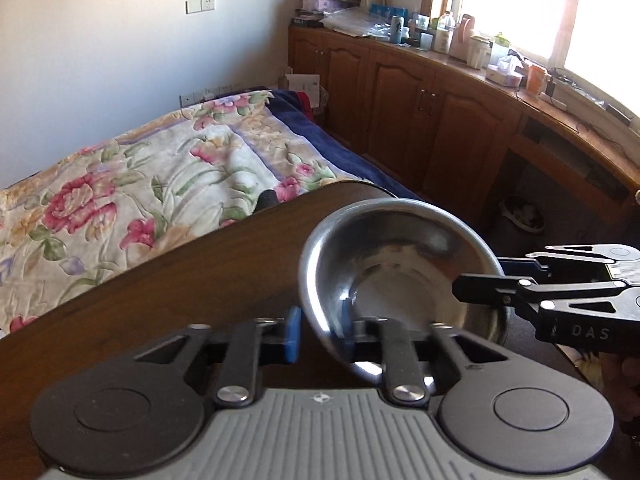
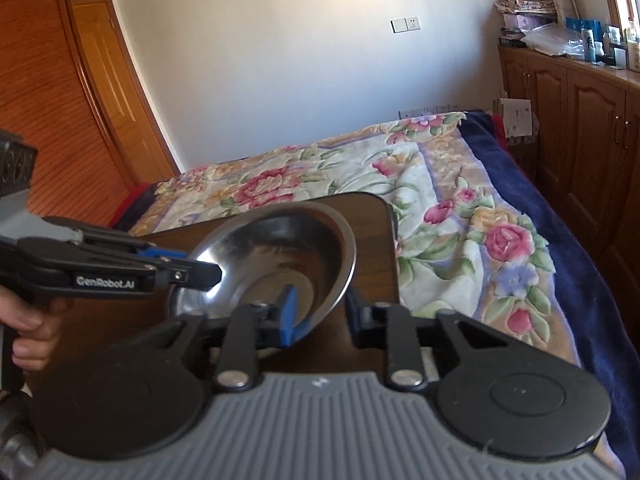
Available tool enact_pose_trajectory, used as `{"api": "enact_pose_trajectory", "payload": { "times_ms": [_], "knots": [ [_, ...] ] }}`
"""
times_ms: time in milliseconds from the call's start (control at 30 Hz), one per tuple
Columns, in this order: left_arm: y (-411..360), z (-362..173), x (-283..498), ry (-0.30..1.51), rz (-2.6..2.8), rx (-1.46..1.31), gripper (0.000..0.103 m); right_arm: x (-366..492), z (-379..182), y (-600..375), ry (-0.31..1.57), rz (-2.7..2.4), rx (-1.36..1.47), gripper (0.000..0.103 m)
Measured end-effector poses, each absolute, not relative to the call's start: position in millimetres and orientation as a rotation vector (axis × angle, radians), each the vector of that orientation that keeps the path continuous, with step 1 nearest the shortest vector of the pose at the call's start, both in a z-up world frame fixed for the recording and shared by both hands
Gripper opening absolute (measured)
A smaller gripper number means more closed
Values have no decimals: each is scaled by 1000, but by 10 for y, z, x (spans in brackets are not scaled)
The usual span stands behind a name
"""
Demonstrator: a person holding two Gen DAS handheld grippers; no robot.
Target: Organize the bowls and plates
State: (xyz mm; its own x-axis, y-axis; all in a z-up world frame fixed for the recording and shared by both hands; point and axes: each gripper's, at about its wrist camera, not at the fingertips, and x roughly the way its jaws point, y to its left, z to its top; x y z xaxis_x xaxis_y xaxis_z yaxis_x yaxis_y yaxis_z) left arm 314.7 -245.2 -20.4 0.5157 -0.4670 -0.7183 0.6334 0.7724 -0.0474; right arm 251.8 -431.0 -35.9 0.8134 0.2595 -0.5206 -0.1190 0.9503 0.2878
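Your left gripper [image 1: 320, 336] and right gripper [image 2: 320, 312] each straddle the rim of the steel bowl [image 1: 400, 264], one finger inside and one outside, on opposite sides. The bowl tilts above the dark wooden table [image 1: 180, 280], near its far right corner. Whether either gripper truly pinches the rim, you cannot tell; the floral bedspread [image 2: 440, 184] lies beyond.

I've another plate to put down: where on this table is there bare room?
Free: the broad table stretch between the steel bowl and the edge along the bed; also a thin strip by the far rounded corner. Crowded: around the bowl, where the left claw and right claw meet its rim.
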Motion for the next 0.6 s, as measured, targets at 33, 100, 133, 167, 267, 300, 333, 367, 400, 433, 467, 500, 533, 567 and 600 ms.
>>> {"api": "enact_pose_trajectory", "payload": {
  "times_ms": [33,100,133,167,267,300,333,367,400,433,467,500,533,567,600],
  "knots": [
    [-2464,-197,3133,783,-662,240,19,2517,-347,-4305,585,199,245,22],
    [-2449,-167,3100,764,-654,250,18,2513,-327,-4295,577,193,241,17],
    [-2430,-143,3088,757,-653,245,17,2512,-318,-4297,575,193,245,17],
    [-2409,-121,3089,754,-654,238,17,2511,-304,-4298,574,192,250,16],
    [-2331,-5,3036,727,-656,227,16,2473,-225,-4275,553,193,243,15],
    [-2310,39,3007,716,-656,227,16,2458,-188,-4259,545,192,240,15],
    [-2293,77,2988,706,-656,228,16,2445,-159,-4249,537,192,237,15],
    [-2266,131,2951,694,-656,227,16,2424,-116,-4237,527,191,233,15],
    [-2242,178,2925,684,-656,225,16,2405,-72,-4219,517,190,228,15],
    [-2216,227,2895,675,-657,223,16,2390,-34,-4207,509,190,224,15],
    [-2194,263,2880,669,-658,220,16,2370,10,-4198,499,190,221,15],
    [-2160,324,2846,664,-660,214,16,2351,52,-4184,491,191,218,15],
    [-2132,377,2815,657,-661,210,16,2320,97,-4164,481,193,211,15],
    [-2106,419,2783,647,-661,211,16,2299,132,-4154,472,195,202,15],
    [-2075,475,2734,633,-662,214,16,2273,172,-4139,464,196,191,14]
  ]
}}
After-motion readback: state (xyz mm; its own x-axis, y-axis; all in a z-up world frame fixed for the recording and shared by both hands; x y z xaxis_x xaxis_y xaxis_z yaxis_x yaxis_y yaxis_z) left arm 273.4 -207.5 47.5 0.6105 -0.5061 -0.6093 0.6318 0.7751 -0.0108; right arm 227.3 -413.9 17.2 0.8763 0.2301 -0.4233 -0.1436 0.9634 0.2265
